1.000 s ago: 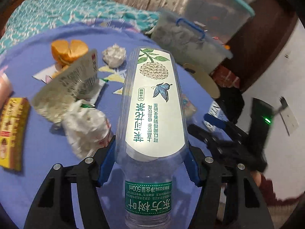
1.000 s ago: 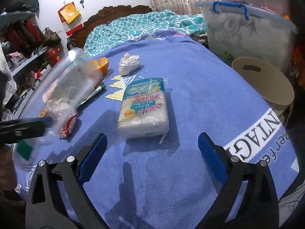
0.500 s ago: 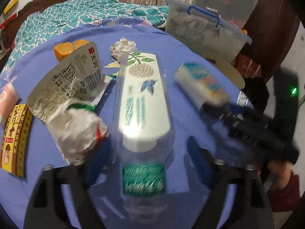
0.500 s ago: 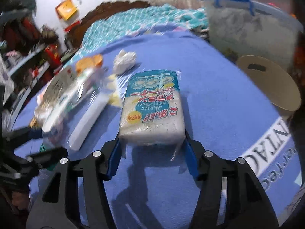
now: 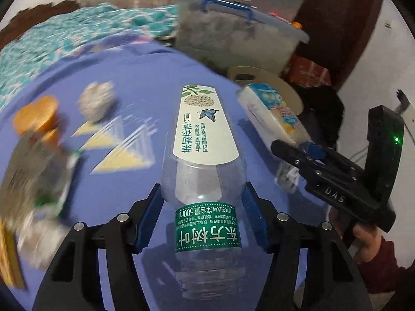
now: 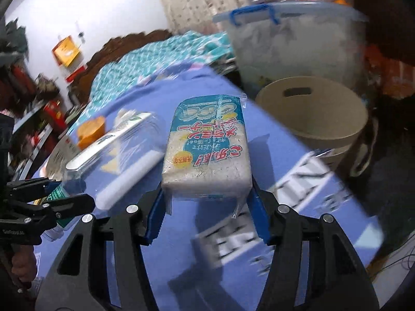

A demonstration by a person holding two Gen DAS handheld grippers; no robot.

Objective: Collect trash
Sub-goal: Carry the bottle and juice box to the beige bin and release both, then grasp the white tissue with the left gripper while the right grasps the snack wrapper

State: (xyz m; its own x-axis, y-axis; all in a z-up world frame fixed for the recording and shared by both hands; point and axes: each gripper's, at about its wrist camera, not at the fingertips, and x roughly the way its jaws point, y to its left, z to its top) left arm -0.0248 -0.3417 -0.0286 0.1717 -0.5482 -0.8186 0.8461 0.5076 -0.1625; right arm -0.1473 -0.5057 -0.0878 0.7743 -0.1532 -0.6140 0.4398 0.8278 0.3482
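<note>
An empty plastic bottle (image 5: 203, 171) was clamped by the left gripper (image 5: 203, 223) at its shoulder, lifted clear of the blue bedcover (image 5: 145, 77). A wrapped packet (image 6: 207, 153) was gripped at its near end by the right gripper (image 6: 207, 212), whose jaws had just been closing onto it. Both were held off the cover and pointed toward the beige bin (image 6: 313, 111) beside the bed, presumably so they could be dropped in. A crumpled paper ball (image 5: 97, 101) and orange peel (image 5: 35, 115) were left on the cover.
</note>
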